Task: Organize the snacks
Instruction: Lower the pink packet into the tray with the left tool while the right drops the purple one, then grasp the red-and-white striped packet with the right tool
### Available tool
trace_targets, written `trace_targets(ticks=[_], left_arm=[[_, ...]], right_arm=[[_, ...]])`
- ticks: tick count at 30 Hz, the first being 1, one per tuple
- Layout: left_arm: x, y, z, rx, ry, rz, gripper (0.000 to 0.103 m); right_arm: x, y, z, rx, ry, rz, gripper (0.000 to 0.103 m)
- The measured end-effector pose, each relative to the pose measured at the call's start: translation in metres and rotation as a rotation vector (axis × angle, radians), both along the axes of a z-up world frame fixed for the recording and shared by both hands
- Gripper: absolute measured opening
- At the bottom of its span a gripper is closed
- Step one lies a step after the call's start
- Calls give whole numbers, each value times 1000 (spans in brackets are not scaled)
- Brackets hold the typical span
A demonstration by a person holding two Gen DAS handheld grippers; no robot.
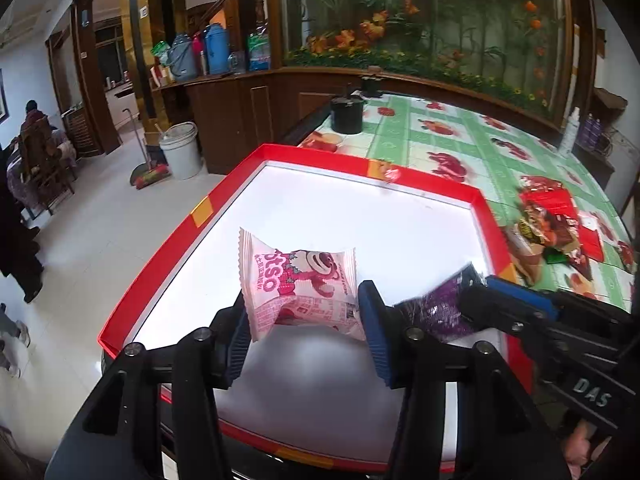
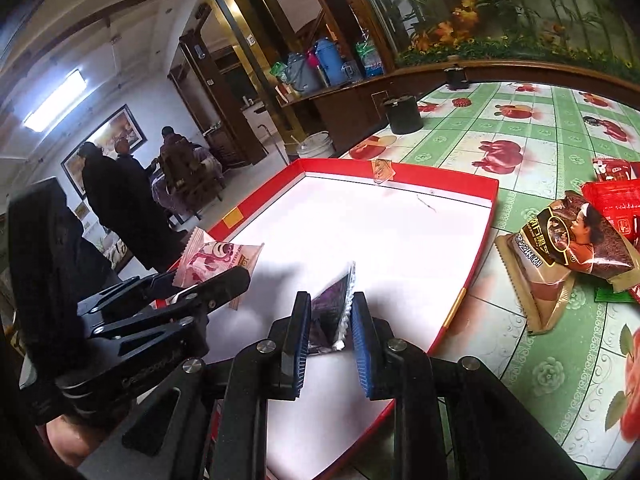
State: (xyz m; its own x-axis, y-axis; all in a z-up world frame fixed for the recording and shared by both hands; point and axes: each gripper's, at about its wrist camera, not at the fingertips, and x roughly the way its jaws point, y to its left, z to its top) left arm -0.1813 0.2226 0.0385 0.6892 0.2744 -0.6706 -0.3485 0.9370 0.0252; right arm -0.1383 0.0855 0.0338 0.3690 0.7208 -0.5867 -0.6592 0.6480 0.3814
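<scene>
- Blue-padded fingers [image 1: 374, 332] of the left gripper [image 1: 304, 328] sit closest to the lens, clasping a pink bear-print snack packet [image 1: 300, 286] by its lower edge; the packet hangs above the white floor of the red-rimmed tray [image 1: 486, 216], and whether its far end touches the floor I cannot tell.
- Beside it, the right gripper [image 2: 330, 320] pinches a purple foil packet [image 2: 332, 304] edge-on, also over the tray, near its right-hand wall.
- On the green fruit-print tabletop [image 2: 520, 148], just right of the tray, a heap of unsorted snacks waits: a brown coffee-style packet [image 2: 576, 236] and red wrappers [image 2: 616, 204] behind it.
- Judged risks: the two grippers work close together, so lowering both at once could knock one packet from the other's hold.
- The purple packet is held only by a thin slippery seam; it may slide out and land askew, or outside the nearby wall.
- The pink packet is puffy, so a harder squeeze could crush what is inside.
</scene>
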Motion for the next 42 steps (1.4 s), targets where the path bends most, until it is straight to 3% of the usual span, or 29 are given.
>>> trace_targets(ticks=[7, 14, 42], left_arm=[[-2, 1, 1, 36, -11, 32, 54], [-4, -1, 6, 61, -28, 40, 59], [-4, -13, 10, 86, -22, 26, 59]], right_arm=[[9, -9, 1, 14, 26, -44, 40], [12, -12, 0, 17, 44, -63, 41], [10, -15, 2, 28, 46, -72, 45]])
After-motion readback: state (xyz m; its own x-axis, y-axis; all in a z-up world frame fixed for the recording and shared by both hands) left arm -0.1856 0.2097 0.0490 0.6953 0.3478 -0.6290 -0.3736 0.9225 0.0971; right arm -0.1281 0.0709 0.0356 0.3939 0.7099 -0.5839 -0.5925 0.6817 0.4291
